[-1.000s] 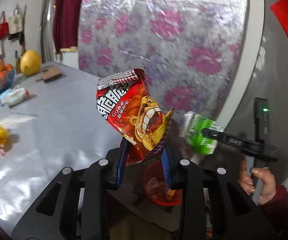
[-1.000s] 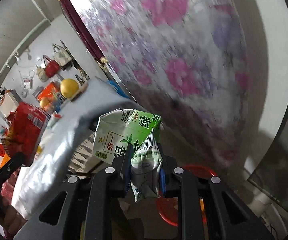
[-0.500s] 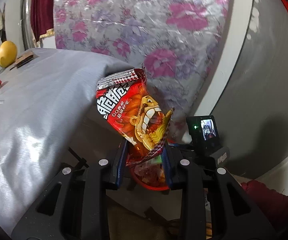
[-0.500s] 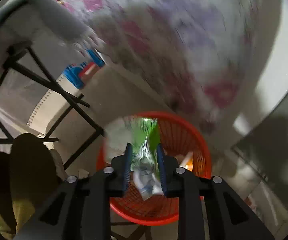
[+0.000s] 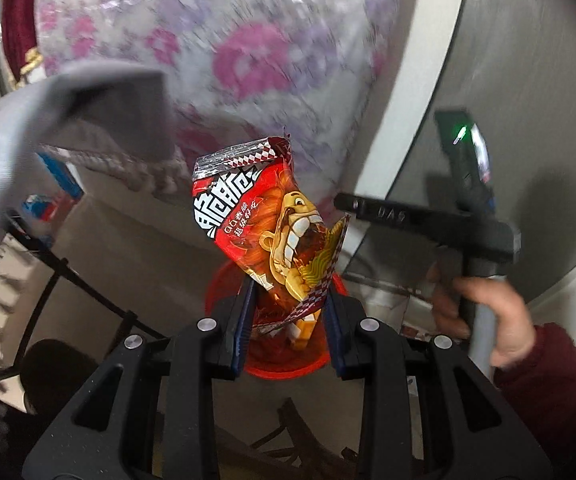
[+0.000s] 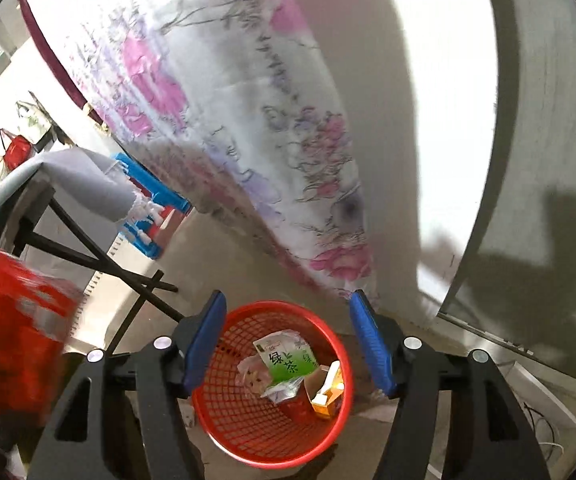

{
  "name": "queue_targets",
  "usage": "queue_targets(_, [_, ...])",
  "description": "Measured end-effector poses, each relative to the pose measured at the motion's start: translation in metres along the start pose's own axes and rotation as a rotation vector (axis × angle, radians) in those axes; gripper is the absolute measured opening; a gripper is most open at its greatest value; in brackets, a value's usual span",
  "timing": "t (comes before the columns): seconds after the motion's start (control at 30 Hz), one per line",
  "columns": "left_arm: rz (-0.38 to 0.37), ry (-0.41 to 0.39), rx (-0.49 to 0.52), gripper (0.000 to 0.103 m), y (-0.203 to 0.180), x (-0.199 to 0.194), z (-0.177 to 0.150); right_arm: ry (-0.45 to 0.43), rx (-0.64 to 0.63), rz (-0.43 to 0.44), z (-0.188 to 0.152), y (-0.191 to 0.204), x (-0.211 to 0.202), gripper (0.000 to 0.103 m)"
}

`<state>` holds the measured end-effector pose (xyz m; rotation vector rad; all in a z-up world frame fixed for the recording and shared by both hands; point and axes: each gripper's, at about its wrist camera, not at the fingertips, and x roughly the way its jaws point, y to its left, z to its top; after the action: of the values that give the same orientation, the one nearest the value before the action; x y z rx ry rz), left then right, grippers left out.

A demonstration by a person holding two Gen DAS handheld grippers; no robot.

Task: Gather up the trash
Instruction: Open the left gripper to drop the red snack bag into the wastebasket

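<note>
While your right gripper (image 6: 286, 344) opens with nothing between its jaws, the carton (image 6: 286, 362) lies in the bin (image 6: 248, 436), lower centre. Your left gripper (image 5: 288, 320) pinches the wrapper (image 5: 272, 232); centre it over the bin (image 5: 288, 366) before letting go.

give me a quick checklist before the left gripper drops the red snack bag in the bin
1. Left gripper gripping red snack bag: ok.
2. Red basket under the bag: ok, its rim shows below the fingers.
3. Right gripper empty, jaws opening: ok.
4. Green tea carton inside the basket: ok.
5. Right gripper out of the bag's drop path: cannot tell.
</note>
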<state>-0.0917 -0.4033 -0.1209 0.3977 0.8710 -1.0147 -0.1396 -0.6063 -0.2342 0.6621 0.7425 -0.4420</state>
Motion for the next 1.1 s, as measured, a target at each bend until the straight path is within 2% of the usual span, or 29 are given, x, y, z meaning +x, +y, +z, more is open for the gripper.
queue_targets(0.27, [-0.009, 0.184, 0.014, 0.033, 0.003, 0.1, -0.003, 0.002, 0.022, 0.006, -0.002, -0.008, 0.002, 0.064])
queue_targets(0.43, [0.003, 0.298, 0.037, 0.036, 0.002, 0.154, -0.018, 0.009, 0.035, 0.02, -0.003, -0.01, 0.003, 0.064])
queue_targets(0.53, [0.037, 0.341, 0.026, 0.061, 0.007, 0.176, -0.03, 0.014, 0.036, 0.034, -0.004, -0.009, 0.004, 0.064])
queue_targets(0.57, [0.056, 0.347, 0.026, 0.066, 0.01, 0.18, -0.035, 0.014, 0.035, 0.037, -0.004, -0.009, 0.004, 0.064])
queue_targets(0.77, [0.092, 0.387, 0.042, 0.075, 0.018, 0.183, -0.053, 0.003, 0.034, 0.057, -0.002, -0.006, -0.001, 0.064])
queue_targets(0.93, [0.161, 0.333, 0.122, 0.082, 0.009, 0.171, -0.056, 0.002, 0.035, 0.074, -0.001, -0.003, -0.005, 0.065])
queue_targets(1.1, [0.193, 0.297, 0.153, 0.083, 0.007, 0.157, -0.055, 0.008, 0.01, 0.087, -0.003, 0.007, -0.007, 0.066])
